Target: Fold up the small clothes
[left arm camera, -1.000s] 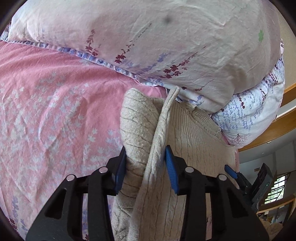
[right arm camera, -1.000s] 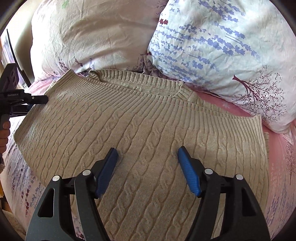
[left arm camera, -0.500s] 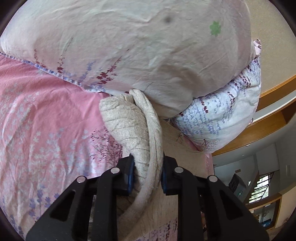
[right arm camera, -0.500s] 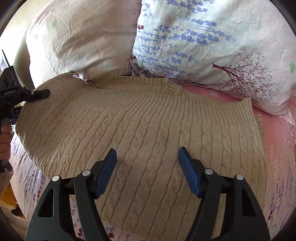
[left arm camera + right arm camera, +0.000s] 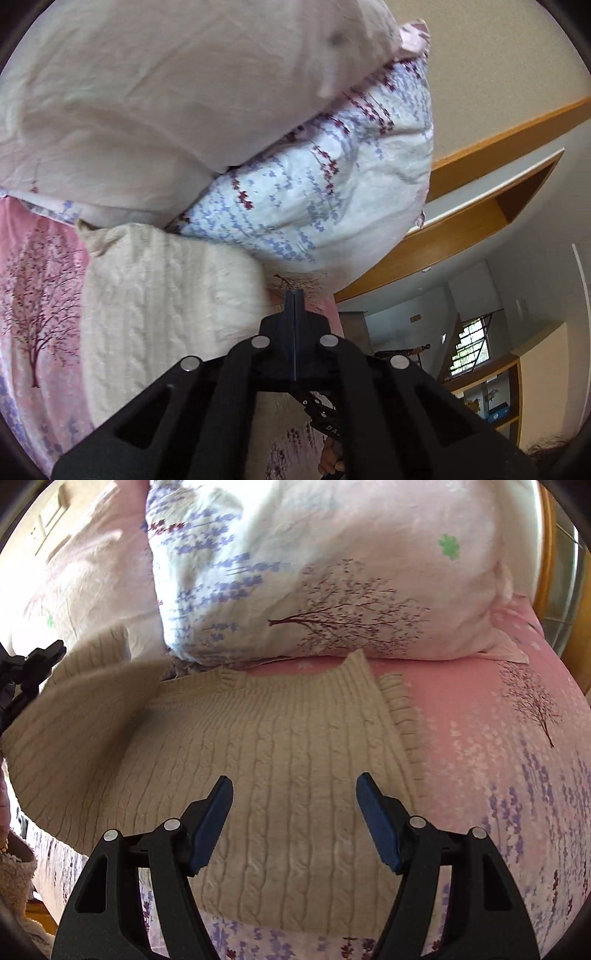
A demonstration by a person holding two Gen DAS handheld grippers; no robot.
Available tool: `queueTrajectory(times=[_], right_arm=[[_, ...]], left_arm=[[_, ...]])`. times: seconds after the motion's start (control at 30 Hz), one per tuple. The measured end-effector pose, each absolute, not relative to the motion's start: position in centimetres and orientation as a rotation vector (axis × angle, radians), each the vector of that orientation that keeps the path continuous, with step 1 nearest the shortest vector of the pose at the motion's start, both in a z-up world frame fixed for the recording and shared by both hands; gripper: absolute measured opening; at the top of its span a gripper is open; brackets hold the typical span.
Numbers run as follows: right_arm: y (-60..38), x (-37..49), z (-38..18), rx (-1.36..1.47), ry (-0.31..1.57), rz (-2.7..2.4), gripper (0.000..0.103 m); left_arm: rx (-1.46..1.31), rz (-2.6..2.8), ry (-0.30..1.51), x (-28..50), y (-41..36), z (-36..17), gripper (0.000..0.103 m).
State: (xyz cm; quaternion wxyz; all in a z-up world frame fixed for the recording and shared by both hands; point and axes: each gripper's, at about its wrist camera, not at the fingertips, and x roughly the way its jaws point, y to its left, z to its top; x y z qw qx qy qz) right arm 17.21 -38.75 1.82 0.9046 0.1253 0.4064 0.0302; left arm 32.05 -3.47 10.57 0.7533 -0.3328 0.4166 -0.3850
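Pink floral bedsheet [image 5: 480,716] carries two pillows [image 5: 332,572] along its head edge. Just below them lies the beige cable-knit sweater [image 5: 280,760], its left part lifted. Over its lower middle hovers the right gripper [image 5: 294,812], jaws spread, grasping nothing. The left gripper [image 5: 294,299] is clenched, nothing visible between its fingers.

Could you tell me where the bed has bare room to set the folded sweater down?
The pink sheet lies bare right of the beige sweater, below the tree-print pillow. Toward the pillows and the left gripper it is crowded.
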Motion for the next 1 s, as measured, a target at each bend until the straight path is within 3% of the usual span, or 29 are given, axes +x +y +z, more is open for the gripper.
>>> queueTrajectory(times=[0.17, 0.33, 0.37, 0.43, 0.5, 0.6, 0.9, 1.0], right_arm=[[-41.7, 16.4, 2.2, 0.456, 0.846, 0.155, 0.071], [-39.5, 19.3, 2.4, 0.706, 0.922, 0.465, 0.071], [-38.6, 20.2, 2.2, 0.735, 0.950, 0.512, 0.071], [-36.6, 22.1, 1.9, 0.773, 1.006, 0.573, 0.071], [-35.0, 23.8, 1.4, 0.794, 1.056, 0.583, 0.070], [-33.5, 26.0, 0.2, 0.818, 1.127, 0.569, 0.060], [-32.1, 27.0, -1.8, 0.838, 1.189, 0.522, 0.041], [-31.7, 27.2, -1.9, 0.864, 1.180, 0.552, 0.041]], left_arm=[[-0.664, -0.896, 1.005, 32.4, -8.4, 8.8, 0.000], [-0.637, -0.835, 1.008, 31.0, -6.2, 8.9, 0.003], [-0.610, -0.794, 1.003, 30.8, -5.2, 9.1, 0.007], [-0.546, -0.683, 0.992, 30.0, -2.9, 9.1, 0.026], [-0.487, -0.580, 0.988, 29.2, -0.9, 8.8, 0.029], [-0.430, -0.469, 1.003, 28.2, 1.6, 7.5, 0.036], [-0.413, -0.410, 1.102, 27.6, 2.7, 3.1, 0.040], [-0.423, -0.422, 1.107, 27.8, 2.5, 3.0, 0.040]])
